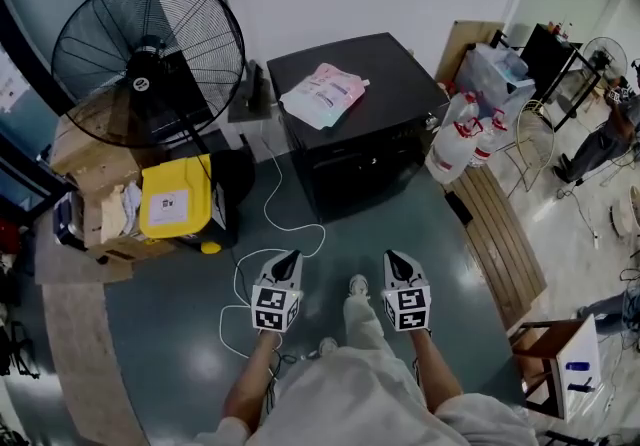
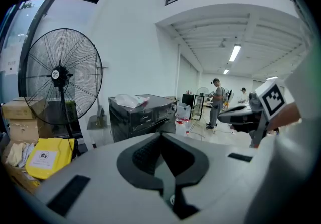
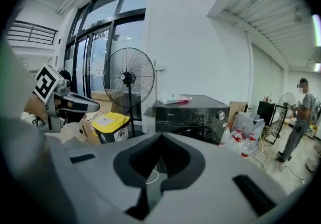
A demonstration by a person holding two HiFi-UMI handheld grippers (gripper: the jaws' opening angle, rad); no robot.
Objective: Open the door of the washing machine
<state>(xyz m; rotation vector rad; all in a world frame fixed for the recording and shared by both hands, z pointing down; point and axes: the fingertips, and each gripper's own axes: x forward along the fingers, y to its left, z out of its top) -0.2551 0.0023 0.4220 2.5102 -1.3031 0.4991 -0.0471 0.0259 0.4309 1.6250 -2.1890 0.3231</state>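
1. Washing machine (image 1: 360, 124): a black front-loader standing against the white wall. Its front panel faces me and no open door stands out from it.
2. Pink-and-white pouch (image 1: 324, 92): lies flat on top of the washing machine, towards its left rear corner as I look at it.
3. Left gripper (image 1: 290, 259): held in front of the washing machine and well apart from it, over the dark floor, tip pointing towards the machine's left front corner. In the left gripper view its jaws meet tip to tip with nothing between them.
4. Right gripper (image 1: 392, 259): held level with the left gripper, also in front of the washing machine and well short of it. In the right gripper view its jaws are likewise together and empty.
5. Pedestal fan (image 1: 150, 59): stands to the left of the washing machine.
6. Yellow box (image 1: 177, 196): sits on the floor left of the washing machine, in front of the fan.
7. White cable (image 1: 290, 224): trails across the floor from beside the washing machine's left side towards the left gripper.
8. Spray bottles (image 1: 465, 134): are clustered just beside the washing machine's right side.
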